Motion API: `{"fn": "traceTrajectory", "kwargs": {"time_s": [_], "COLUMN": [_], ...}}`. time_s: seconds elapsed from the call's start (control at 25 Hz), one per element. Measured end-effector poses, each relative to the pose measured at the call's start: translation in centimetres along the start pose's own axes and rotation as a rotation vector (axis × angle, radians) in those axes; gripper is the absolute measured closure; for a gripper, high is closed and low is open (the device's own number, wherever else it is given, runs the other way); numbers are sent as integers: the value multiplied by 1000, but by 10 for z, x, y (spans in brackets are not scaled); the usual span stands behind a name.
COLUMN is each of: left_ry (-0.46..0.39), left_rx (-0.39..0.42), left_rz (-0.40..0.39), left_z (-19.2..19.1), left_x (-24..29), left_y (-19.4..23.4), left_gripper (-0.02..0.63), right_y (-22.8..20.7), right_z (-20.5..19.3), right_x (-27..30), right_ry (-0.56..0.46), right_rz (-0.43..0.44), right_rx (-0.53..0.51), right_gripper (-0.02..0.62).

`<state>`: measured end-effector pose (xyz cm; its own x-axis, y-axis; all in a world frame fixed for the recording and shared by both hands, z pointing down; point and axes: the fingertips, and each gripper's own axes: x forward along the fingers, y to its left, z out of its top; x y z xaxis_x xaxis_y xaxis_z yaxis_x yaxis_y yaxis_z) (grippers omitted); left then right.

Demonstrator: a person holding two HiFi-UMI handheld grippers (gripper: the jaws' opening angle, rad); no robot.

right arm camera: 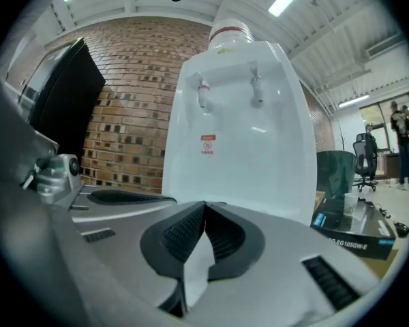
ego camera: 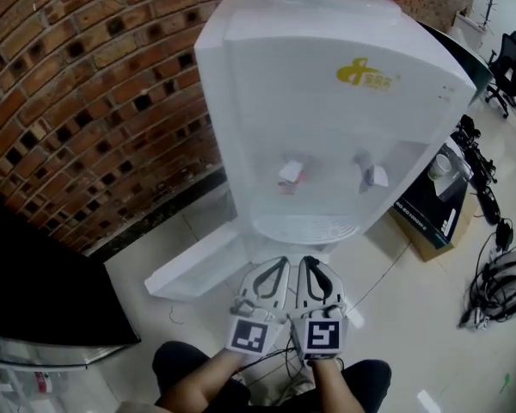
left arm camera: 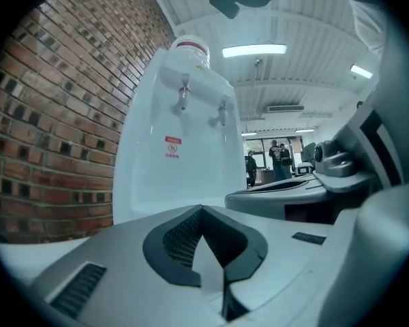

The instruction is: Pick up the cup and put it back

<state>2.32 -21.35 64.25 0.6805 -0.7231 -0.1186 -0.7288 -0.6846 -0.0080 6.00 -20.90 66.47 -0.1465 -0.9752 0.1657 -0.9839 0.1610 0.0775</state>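
Left gripper [ego camera: 278, 266] and right gripper [ego camera: 312, 266]: fingers pressed together, both empty. Cup [right arm camera: 350, 201] stands on a box [right arm camera: 351, 242], well right of my right fingers. Probably light, thin-walled and crushable, so pinch mid-wall gently.

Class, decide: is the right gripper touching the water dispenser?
Apart. The right gripper view shows the right gripper, jaws shut, short of the water dispenser, whose whole front stands clear beyond them.

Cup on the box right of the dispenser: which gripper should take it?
Right, likely. The cup sits on the box at the dispenser's right, nearer the right gripper, and shows in its view, not the left gripper's. Both are shut, empty.
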Motion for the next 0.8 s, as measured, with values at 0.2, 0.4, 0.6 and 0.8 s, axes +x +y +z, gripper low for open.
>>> {"fn": "traceTrajectory", "kwargs": {"time_s": [0.2, 0.4, 0.6, 0.8], "left_ry": [25, 23, 54, 79], "left_rx": [5, 8, 31, 26], "left_rz": [61, 82, 84, 74], "left_z": [75, 164, 235, 286], "left_x": [1, -2, -25, -44], "left_y": [14, 7, -2, -10], "left_gripper": [615, 615, 615, 615], "right_y": [1, 4, 14, 27], "right_z": [83, 165, 219, 258], "right_x": [-13, -41, -82, -114], "right_ry": [10, -41, -73, -60], "right_rz": [8, 22, 15, 16], "right_rx": [-37, 67, 157, 220], "right_gripper": [591, 592, 592, 592]}}
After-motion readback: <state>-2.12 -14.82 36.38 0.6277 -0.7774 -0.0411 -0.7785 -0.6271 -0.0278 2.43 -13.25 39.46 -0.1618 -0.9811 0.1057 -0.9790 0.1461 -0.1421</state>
